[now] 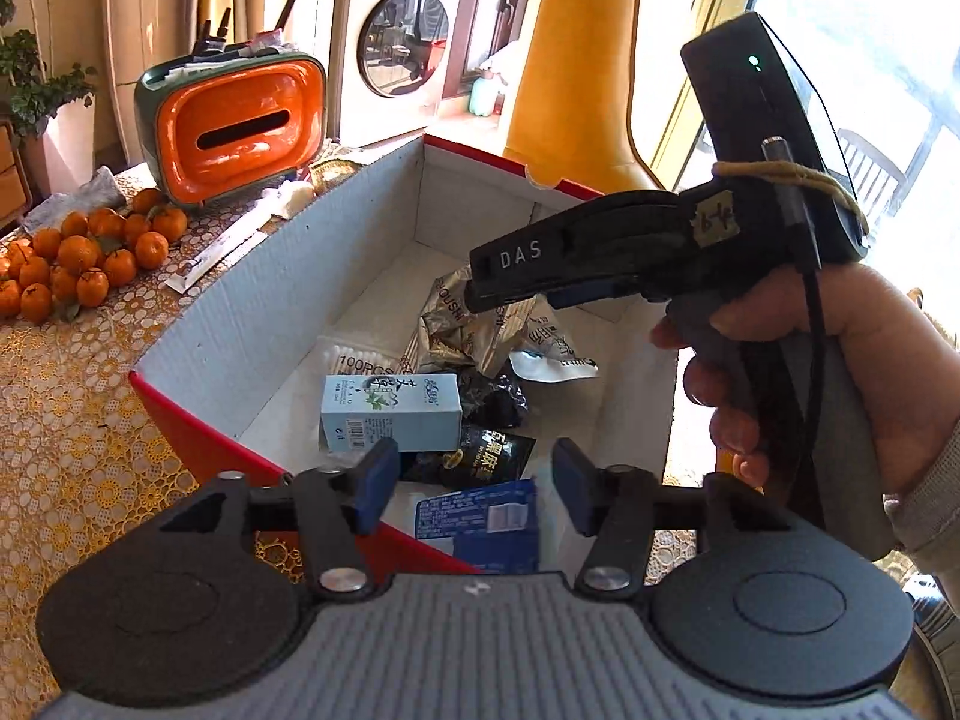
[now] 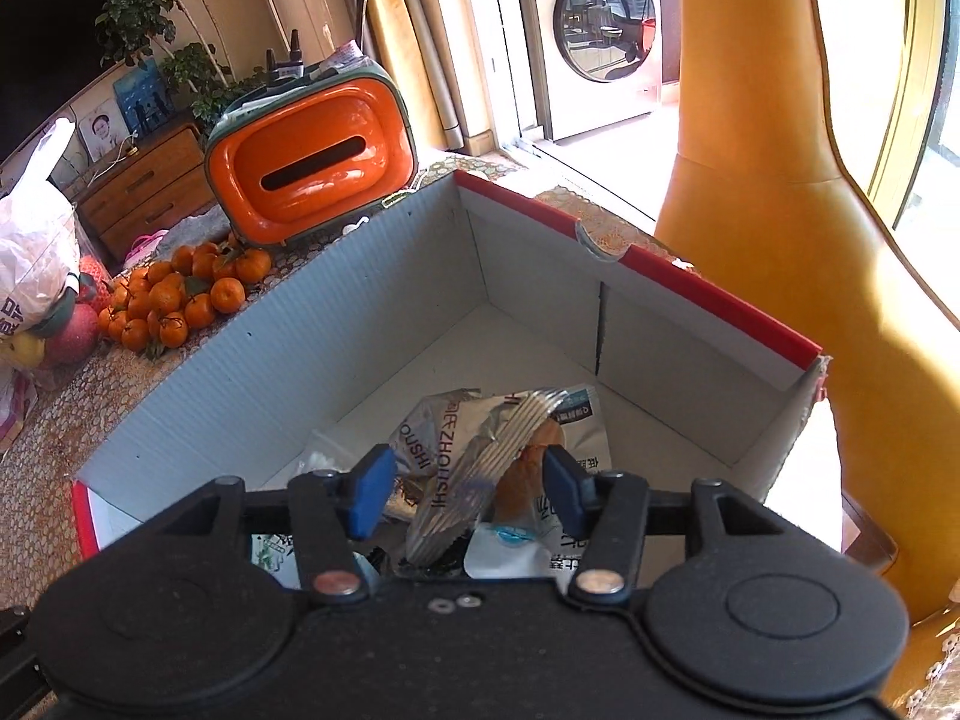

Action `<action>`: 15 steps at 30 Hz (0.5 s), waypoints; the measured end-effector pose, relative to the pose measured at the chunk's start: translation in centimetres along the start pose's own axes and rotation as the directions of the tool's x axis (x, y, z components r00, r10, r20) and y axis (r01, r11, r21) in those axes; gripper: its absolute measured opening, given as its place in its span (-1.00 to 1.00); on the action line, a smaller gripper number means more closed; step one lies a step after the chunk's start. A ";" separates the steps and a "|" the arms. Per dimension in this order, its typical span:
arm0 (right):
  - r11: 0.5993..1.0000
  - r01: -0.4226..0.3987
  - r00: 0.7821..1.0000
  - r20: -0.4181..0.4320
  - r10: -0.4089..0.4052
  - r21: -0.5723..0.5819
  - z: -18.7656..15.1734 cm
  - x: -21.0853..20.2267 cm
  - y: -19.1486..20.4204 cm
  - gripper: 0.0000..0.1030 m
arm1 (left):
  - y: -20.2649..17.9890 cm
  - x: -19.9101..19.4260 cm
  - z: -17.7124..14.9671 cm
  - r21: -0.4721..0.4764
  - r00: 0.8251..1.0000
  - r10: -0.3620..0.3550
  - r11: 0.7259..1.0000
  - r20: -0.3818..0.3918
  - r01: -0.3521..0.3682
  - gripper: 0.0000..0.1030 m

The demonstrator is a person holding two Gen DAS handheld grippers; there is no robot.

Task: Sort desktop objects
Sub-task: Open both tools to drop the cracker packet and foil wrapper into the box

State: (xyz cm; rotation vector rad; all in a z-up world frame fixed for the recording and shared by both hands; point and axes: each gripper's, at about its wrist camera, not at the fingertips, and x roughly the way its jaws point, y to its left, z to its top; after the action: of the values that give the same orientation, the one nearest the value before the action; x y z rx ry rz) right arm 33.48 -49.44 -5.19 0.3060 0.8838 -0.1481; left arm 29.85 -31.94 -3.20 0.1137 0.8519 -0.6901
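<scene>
Your right hand (image 1: pixel 840 384) grips the handle of the right gripper (image 2: pixel 468 489) over the far right side of the red-edged cardboard box (image 1: pixel 252 312), its nose tilted down toward the contents. Its blue fingers (image 2: pixel 369 495) stand spread apart with nothing pinched; a silver snack wrapper (image 2: pixel 456 468) lies loose below, between them. Your left gripper (image 1: pixel 474 495) hangs over the near corner of the box, jaws likewise released and empty.

The box sits on a table (image 1: pixel 72 420) covered by a yellow lace-pattern cloth, its white corrugated inner walls open to both cameras. Behind it stand a front-loading washing machine (image 1: pixel 402 42), beige curtains and a mustard-yellow chair back (image 2: pixel 750 180), with bright windows to the right.

The sorted things already lie in the box: crumpled silver wrappers, a white pouch (image 1: pixel 552 360), a pale blue carton (image 1: pixel 390 414) lying on its side, a black sachet (image 1: pixel 486 456), a blue packet (image 1: pixel 480 519) at the near wall, and a clear pack of cotton swabs (image 1: pixel 366 360). Left of the box sit an orange tissue holder (image 1: pixel 234 120), a heap of mandarins (image 1: pixel 78 264) and a long white wrapped stick (image 1: pixel 222 255) just beside the box wall. The right gripper's body hides part of the wrappers from the left camera.
</scene>
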 end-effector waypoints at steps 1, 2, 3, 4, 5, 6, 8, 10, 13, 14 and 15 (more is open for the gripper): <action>1.000 -0.003 1.000 0.004 0.003 -0.003 0.0 -0.5 0.1 0.06 | 0.0 -0.4 0.0 -0.005 1.000 0.000 1.000 0.005 0.000 0.18; 1.000 -0.005 1.000 0.009 0.005 -0.006 0.0 -1.0 0.3 0.06 | 0.1 -0.9 0.0 -0.009 1.000 -0.005 1.000 0.009 0.005 0.18; 1.000 -0.007 1.000 0.013 0.007 -0.009 0.1 -1.5 0.5 0.06 | 0.1 -1.4 0.0 -0.014 1.000 -0.007 1.000 0.016 0.007 0.18; 1.000 -0.010 1.000 0.017 0.011 -0.012 0.1 -2.0 0.7 0.06 | 0.2 -2.0 0.0 -0.021 1.000 -0.007 1.000 0.025 0.007 0.18; 1.000 -0.014 1.000 0.021 0.014 -0.015 0.1 -2.5 0.9 0.06 | 0.2 -2.6 -0.1 -0.027 0.999 -0.008 1.000 0.034 0.009 0.18; 1.000 -0.015 1.000 0.025 0.015 -0.020 0.0 -3.0 1.1 0.06 | 0.2 -3.2 -0.1 -0.032 0.999 -0.008 0.999 0.042 0.010 0.18; 0.999 -0.015 0.999 0.036 0.016 -0.029 -0.1 -4.1 1.7 0.06 | 0.2 -4.5 -0.3 -0.038 0.998 -0.009 0.999 0.057 0.011 0.18; 0.999 -0.019 0.999 0.042 0.021 -0.036 -0.3 -5.0 2.2 0.06 | 0.2 -5.8 -0.5 -0.040 0.997 -0.007 0.999 0.072 0.009 0.18; 0.999 -0.021 0.998 0.052 0.024 -0.047 -0.8 -6.3 3.0 0.06 | 0.2 -7.6 -0.8 -0.043 0.996 -0.007 0.999 0.091 0.011 0.18; 0.998 -0.023 0.998 0.053 0.026 -0.051 -1.0 -6.7 3.3 0.06 | 0.2 -8.2 -1.0 -0.044 0.995 -0.007 0.999 0.098 0.012 0.18; 0.998 -0.023 0.998 0.055 0.026 -0.056 -1.1 -7.1 3.7 0.06 | 0.2 -8.7 -1.1 -0.044 0.995 -0.009 0.999 0.103 0.014 0.18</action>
State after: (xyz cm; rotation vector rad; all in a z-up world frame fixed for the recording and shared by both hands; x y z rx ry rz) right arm 29.08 -45.58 0.44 0.2600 0.8273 -0.1083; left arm 25.25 -26.88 2.36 0.0331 0.7690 -0.6814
